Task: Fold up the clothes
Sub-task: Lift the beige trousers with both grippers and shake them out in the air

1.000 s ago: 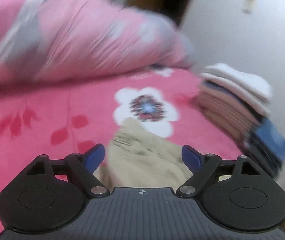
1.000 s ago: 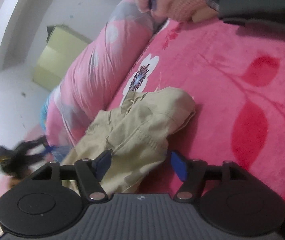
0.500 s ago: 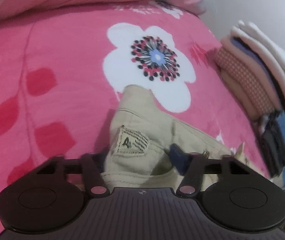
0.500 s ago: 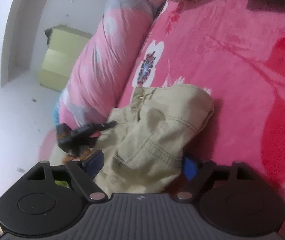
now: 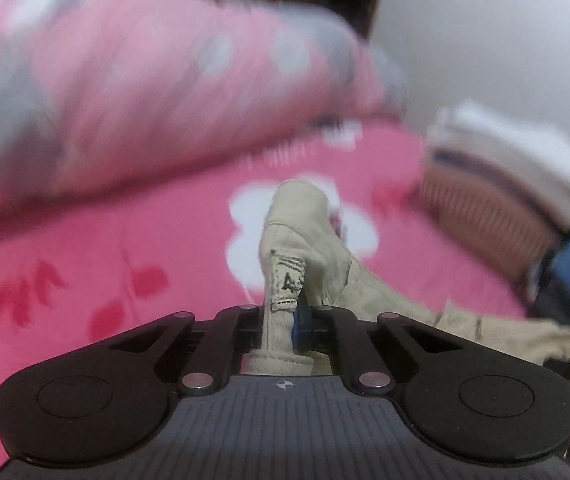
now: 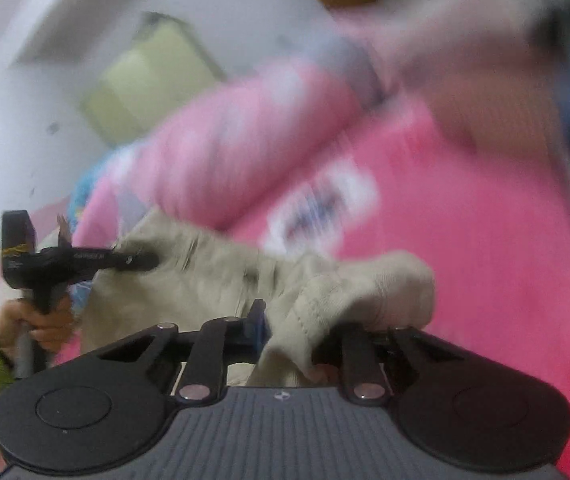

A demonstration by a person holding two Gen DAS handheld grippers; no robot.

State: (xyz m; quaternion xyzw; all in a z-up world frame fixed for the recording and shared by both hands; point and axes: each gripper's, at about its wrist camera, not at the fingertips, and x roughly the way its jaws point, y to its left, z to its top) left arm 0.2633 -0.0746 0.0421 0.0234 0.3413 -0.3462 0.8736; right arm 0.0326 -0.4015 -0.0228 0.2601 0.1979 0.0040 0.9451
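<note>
Now pinching the labelled waistband of the khaki trousers (image 5: 305,240) tight in the left gripper (image 5: 285,326), jaws wide apart a second ago. Closing the right gripper (image 6: 293,332) on another fold of the same cloth, also ungripped before. Lifting the garment off the pink bedspread (image 5: 105,248), probably to spread it for folding. Rolled pink quilt (image 5: 145,80) behind; stack of folded clothes (image 5: 501,192) crowding the right.

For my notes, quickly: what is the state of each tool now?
Left tool: shut on the beige trousers.
Right tool: jaws closing, with the beige trousers between them.
</note>
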